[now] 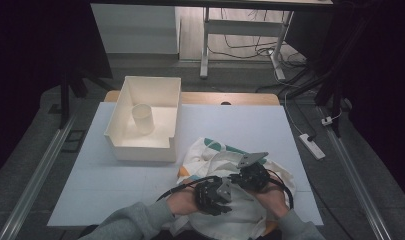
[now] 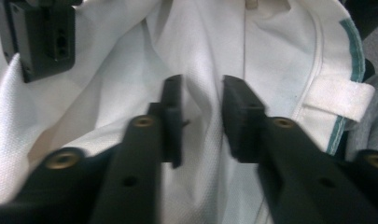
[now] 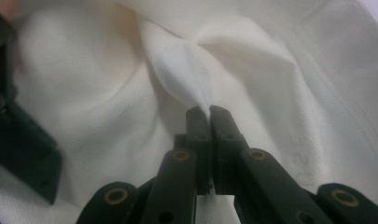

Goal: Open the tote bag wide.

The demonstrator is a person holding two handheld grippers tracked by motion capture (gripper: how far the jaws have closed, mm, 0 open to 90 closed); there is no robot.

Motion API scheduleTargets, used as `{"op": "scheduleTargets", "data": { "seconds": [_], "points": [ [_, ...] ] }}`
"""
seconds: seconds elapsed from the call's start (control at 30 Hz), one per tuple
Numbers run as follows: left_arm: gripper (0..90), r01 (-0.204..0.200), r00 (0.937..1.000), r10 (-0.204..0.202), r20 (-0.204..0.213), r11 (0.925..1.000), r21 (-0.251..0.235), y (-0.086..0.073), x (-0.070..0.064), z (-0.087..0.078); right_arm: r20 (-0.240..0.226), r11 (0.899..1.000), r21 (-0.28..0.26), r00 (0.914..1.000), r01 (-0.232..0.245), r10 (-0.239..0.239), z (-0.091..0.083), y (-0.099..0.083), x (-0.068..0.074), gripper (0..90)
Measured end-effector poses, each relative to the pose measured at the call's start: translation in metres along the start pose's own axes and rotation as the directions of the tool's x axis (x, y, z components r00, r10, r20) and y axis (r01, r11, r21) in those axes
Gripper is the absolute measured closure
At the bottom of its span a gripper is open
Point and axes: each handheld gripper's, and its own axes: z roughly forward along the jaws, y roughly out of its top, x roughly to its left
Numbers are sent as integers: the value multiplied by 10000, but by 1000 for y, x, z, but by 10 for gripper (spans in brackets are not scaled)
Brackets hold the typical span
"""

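Note:
A crumpled white cloth bag [image 1: 215, 165] with teal and orange trim lies at the near middle of the table. In the high view both grippers rest on it side by side, the left gripper [image 1: 212, 197] just left of the right gripper [image 1: 250, 176]. The left gripper [image 2: 203, 116] stands open over a fold of the white cloth [image 2: 200, 56], with fabric between its jaws but not clamped. The right gripper [image 3: 208, 114] is shut on a pinched ridge of the cloth [image 3: 186, 74]. A white strap loop [image 2: 338, 95] with teal edging shows at the bag's rim.
A white open-topped box [image 1: 147, 147] stands at the table's left middle with a white cup [image 1: 142, 118] upright inside it. The white table [image 1: 115, 180] has bare surface left of the bag. A power strip [image 1: 312, 146] lies on the floor to the right.

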Motion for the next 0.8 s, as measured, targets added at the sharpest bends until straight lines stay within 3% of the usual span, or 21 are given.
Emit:
{"op": "scheduleTargets", "data": {
  "seconds": [0.13, 0.27, 0.43, 0.57, 0.8],
  "points": [
    [852, -97, 9999, 98, 26, 9999, -83, -1, 0, -1, 35, 9999, -17, 9999, -136, 136, -1, 0, -1, 876],
    [865, -147, 9999, 148, 23, 9996, -236, -1, -1, -2, 169, 9999, -129, 9998, -58, 60, -3, 1, 0, 877],
    [871, -234, 9997, 238, 59, 9982, -554, -2, -2, -8, 765, 9991, -257, 9966, 341, -321, -12, 8, 4, 879],
    [871, -244, 9994, 263, 203, 9959, -876, -1, -2, -15, 1123, 9984, -435, 9932, 365, -314, -22, 15, 3, 881],
    [873, -470, 9988, 487, 92, 9898, -1343, 3, -5, -34, 1625, 9908, -1326, 9867, 274, -56, -49, 35, -11, 883]
  ]
}}
